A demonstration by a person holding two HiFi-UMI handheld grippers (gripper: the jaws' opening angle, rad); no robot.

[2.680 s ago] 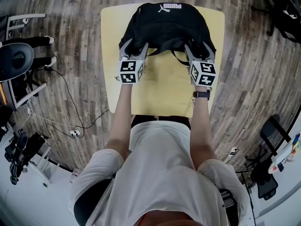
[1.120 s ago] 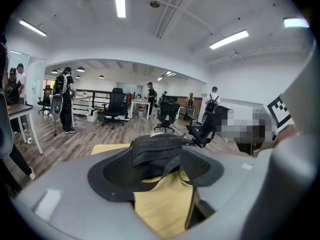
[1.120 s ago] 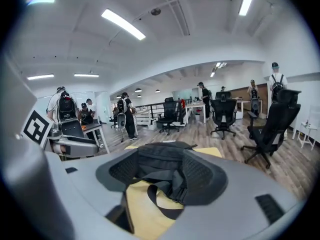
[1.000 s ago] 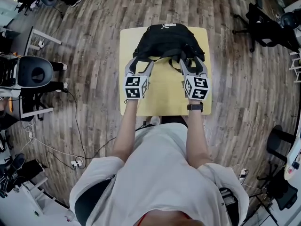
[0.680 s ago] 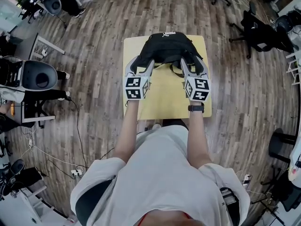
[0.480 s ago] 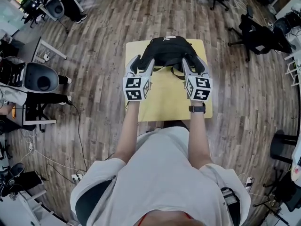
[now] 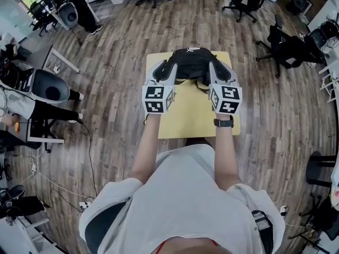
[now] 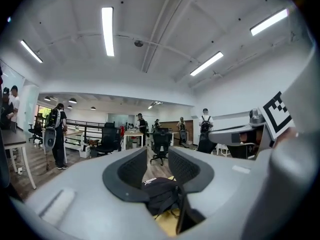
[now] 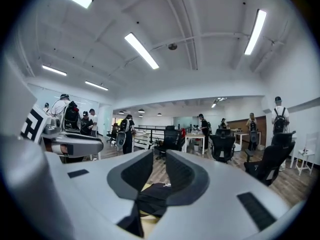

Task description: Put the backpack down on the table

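The black backpack [image 7: 190, 62] lies on the far half of the yellow table [image 7: 185, 121], its logo end away from me. Both grippers hover level above its near edge and touch nothing. My left gripper [image 7: 164, 70] is over the pack's left side and my right gripper [image 7: 218, 70] over its right side. In the left gripper view the backpack [image 8: 159, 193] shows far below, through the narrow gap of the left gripper [image 8: 159, 166]. The right gripper [image 9: 160, 171] frames the backpack [image 9: 154, 196] the same way. Both pairs of jaws have just been closing, with nothing between them.
Wooden floor surrounds the table. Black office chairs [image 7: 286, 49] stand at the right and far side, and a grey chair [image 7: 45, 86] by a desk at the left. Cables [image 7: 90, 152] trail on the floor. Several people [image 8: 54, 134] stand far off among desks.
Both grippers have come up off the backpack's near corners and their jaws have narrowed. The backpack stays on the table, which now looks smaller and farther below.
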